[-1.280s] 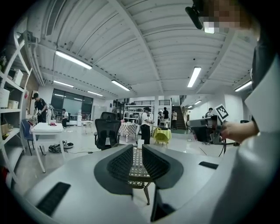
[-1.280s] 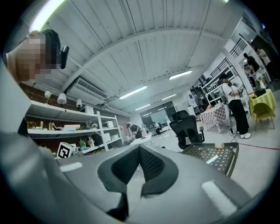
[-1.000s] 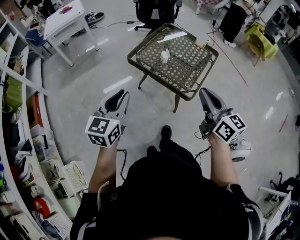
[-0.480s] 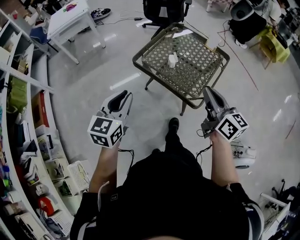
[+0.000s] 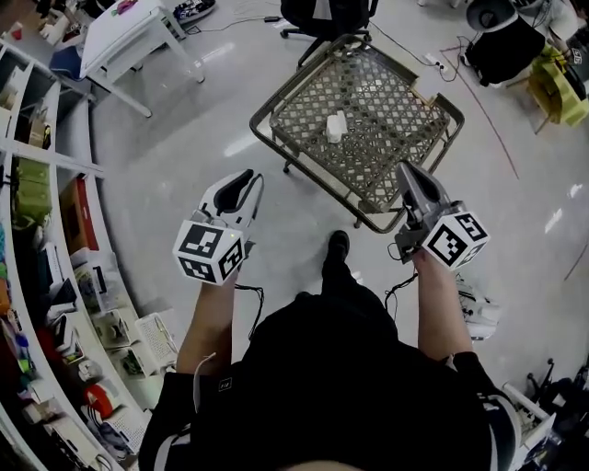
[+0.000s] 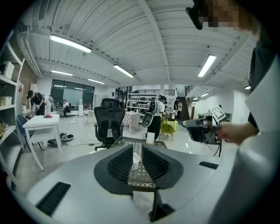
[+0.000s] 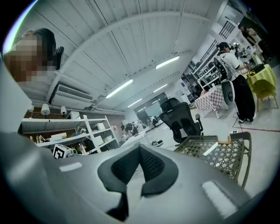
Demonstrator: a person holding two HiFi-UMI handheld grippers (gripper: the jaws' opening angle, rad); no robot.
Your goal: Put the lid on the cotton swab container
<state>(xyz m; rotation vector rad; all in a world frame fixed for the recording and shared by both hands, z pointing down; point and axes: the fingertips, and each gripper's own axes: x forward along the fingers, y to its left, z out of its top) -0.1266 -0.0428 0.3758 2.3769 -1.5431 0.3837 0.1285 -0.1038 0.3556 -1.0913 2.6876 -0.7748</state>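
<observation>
A small white cotton swab container [image 5: 335, 126] stands near the middle of the wicker table [image 5: 304, 87], well ahead of both grippers. It shows again in the left gripper view, as the container [image 6: 135, 162] seen through the narrow gap between the jaws. I cannot make out a separate lid at this distance. My left gripper [image 5: 244, 179] hangs over the floor short of the table, open by a thin gap and holding nothing [image 6: 137, 151]. Near the table's front corner is my right gripper [image 5: 408, 170], whose pads meet on nothing [image 7: 140, 151].
A black office chair [image 5: 322, 14] stands behind the table and a white desk [image 5: 129, 28] at the back left. Shelves [image 5: 37, 230] with boxes line the left side. Cables and a white device [image 5: 479, 313] lie on the floor at right. People stand far off.
The person has stepped towards the wicker table, which now lies closer to both grippers. The grippers keep the same pose and hold nothing.
</observation>
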